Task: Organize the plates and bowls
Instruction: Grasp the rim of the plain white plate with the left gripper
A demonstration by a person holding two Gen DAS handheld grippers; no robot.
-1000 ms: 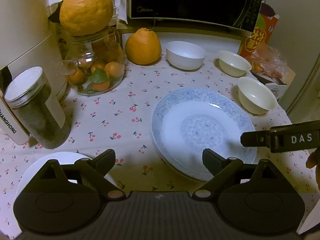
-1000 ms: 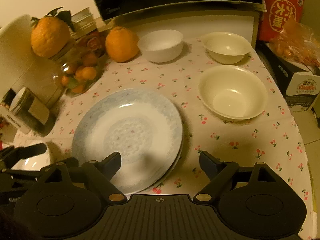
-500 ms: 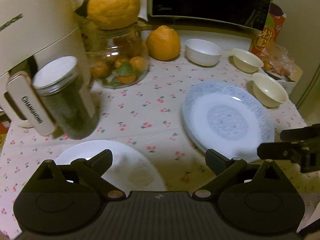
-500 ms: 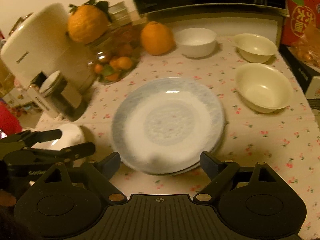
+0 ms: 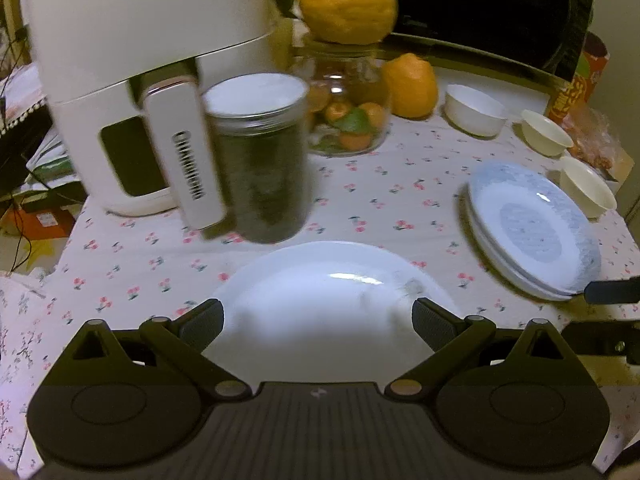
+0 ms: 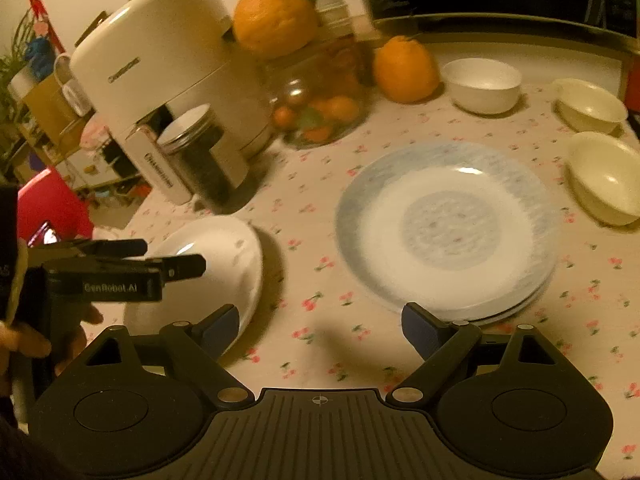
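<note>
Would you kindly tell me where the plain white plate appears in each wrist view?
Left wrist: white plate bottom centre, between the open left gripper's fingers.
Right wrist: white plate lower left, under the left gripper.
Shared landmark: dark jar just behind it.
</note>
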